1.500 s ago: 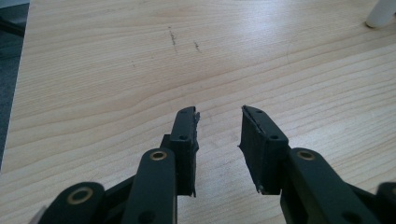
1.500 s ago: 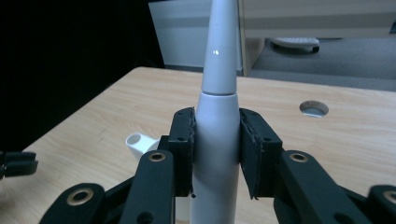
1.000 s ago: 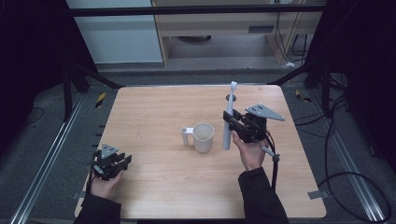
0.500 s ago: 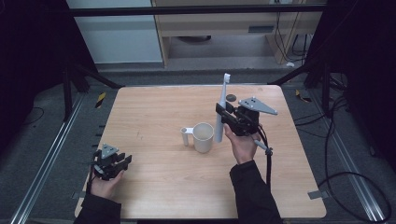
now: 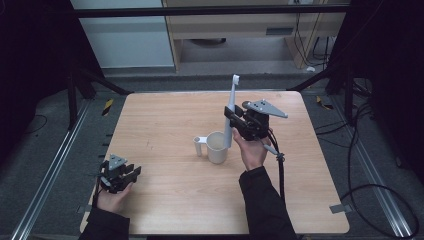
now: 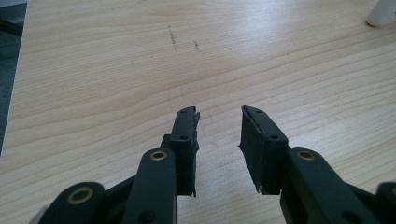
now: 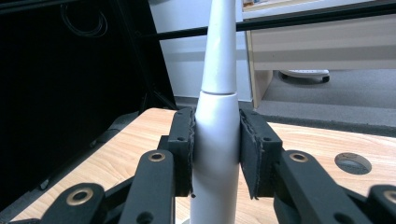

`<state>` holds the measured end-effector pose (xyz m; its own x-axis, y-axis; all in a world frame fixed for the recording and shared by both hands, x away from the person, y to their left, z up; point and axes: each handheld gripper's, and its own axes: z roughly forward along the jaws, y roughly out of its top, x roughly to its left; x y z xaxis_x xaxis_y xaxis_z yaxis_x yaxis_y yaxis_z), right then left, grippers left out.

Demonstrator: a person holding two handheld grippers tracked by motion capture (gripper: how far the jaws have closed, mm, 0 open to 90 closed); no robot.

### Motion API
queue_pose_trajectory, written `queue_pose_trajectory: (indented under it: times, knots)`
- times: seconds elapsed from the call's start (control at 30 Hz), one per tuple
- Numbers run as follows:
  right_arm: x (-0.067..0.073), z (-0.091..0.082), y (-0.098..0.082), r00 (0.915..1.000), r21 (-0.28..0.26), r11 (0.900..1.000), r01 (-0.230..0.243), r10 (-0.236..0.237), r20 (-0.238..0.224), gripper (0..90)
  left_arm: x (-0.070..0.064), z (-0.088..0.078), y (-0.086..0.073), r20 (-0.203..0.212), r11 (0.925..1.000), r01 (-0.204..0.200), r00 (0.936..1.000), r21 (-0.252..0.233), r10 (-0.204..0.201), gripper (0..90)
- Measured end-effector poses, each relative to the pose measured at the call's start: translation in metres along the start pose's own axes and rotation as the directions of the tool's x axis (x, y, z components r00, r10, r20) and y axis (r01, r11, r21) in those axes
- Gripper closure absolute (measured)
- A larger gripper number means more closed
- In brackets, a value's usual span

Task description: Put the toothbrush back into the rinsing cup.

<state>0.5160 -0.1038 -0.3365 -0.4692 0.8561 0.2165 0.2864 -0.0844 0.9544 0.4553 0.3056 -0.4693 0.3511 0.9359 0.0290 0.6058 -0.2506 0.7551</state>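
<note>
A: Electric toothbrush [image 5: 231, 111], white, in the right tongs [image 5: 231, 116]. It stands near upright, head up, lower end just over the rim of the white cup [image 5: 218, 146], mid-table.

B: Grip point?

A: On the thick handle body, just below the step where it narrows to the neck. In the right gripper view both pads [image 7: 183, 149] press flat on the handle [image 7: 217, 154], one each side. Tongs closed on it, no visible gap.

B: How does it handle?

A: My read: rigid plastic, light to moderate, most mass low in the handle. Smooth round shell, so it can twist or slide down between flat pads. The thin neck is the weak spot; don't clamp there. Current hold on the widest part looks right.

B: Cup?

A: Looks like light plastic, handle [image 5: 199, 145] pointing toward the person's left. Probably tips easily if the brush bumps the rim sideways. Nothing steadies it.

B: Left side?

A: Left tongs [image 5: 131, 174] rest near the front left edge of the table [image 5: 165, 120], well apart from the cup. Left gripper view: jaws apart, only bare wood between them, holding nothing.

B: Risk?

A: A tall brush in a short cup will likely lean on the rim. Lower it straight and release low.
</note>
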Motion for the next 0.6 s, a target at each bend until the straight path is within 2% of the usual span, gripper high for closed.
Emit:
queue_pose_trajectory:
  times: [0.6]
  knots:
    - [0.0, 0.027, -0.01, 0.9996, 0.006, 1.0, -0.026, 0.026, 0.008, 67.7, 0.0, 0.0, 0.0, 0.0, 1.0, 0.0, 1.0, -0.002, 0.0, 65.9]
